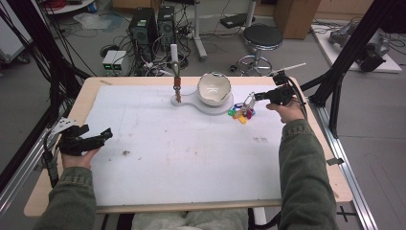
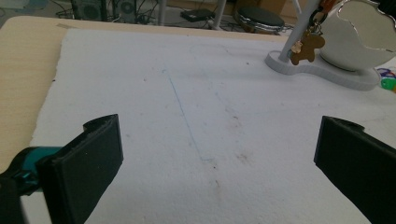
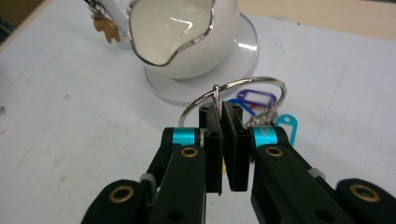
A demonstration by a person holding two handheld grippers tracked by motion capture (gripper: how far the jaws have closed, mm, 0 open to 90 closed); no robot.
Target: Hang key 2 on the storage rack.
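Observation:
My right gripper [image 3: 223,112] is shut on a large metal key ring [image 3: 233,93], gripping it at the wire. Purple [image 3: 257,99] and teal [image 3: 288,126] key tags hang from the ring. In the high view the ring and its coloured tags [image 1: 243,114] hang just above the mat, right of the white bowl [image 1: 214,89], with my right gripper [image 1: 252,98] above them. The bowl stands on a white base [image 1: 191,102] with a post that carries a brown bear-shaped tag [image 1: 177,89]. My left gripper [image 1: 104,136] rests open at the table's left side, with nothing between its jaws.
A white mat [image 1: 182,148] covers most of the wooden table [image 1: 86,91]. In the left gripper view the bowl [image 2: 359,37], the bear tag [image 2: 306,46] and the base [image 2: 327,74] lie far ahead at the upper right. Behind the table stand a stool [image 1: 262,37] and computer towers [image 1: 143,26].

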